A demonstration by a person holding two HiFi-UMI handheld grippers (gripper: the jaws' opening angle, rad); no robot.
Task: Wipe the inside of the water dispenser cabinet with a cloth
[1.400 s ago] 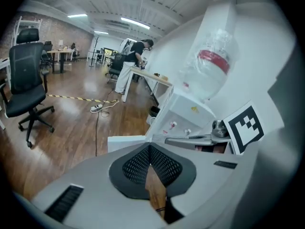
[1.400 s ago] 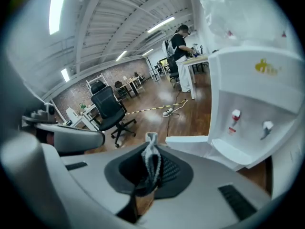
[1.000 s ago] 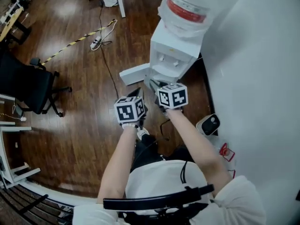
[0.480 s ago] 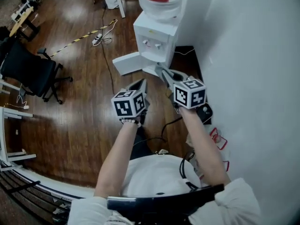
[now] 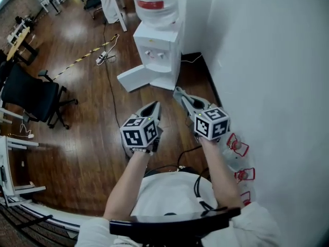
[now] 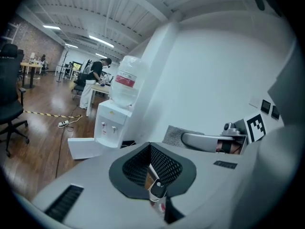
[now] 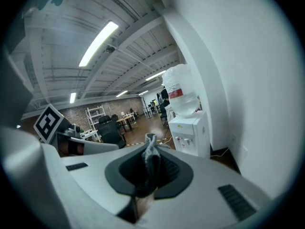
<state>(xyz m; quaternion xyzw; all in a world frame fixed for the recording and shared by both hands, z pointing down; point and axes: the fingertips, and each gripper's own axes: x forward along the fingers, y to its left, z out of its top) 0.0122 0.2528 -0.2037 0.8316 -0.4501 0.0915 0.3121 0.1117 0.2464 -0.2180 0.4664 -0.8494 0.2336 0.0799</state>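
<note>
cloth (image 7: 152,163): grey, pinched in right claw (image 7: 150,149) | water dispenser (image 5: 157,55): white, cabinet door (image 5: 134,77) open

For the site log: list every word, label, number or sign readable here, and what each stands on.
No text here can be quoted; nothing is legible.
Water bottle: red label, print too blurred to read.
Water dispenser: no legible print on its front.
Marker cubes: black-and-white square patterns, no letters.
Cloth in the right gripper: no print showing.

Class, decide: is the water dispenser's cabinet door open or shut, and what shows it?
Open: the door stands angled out from the water dispenser base, over the wooden floor.
</note>
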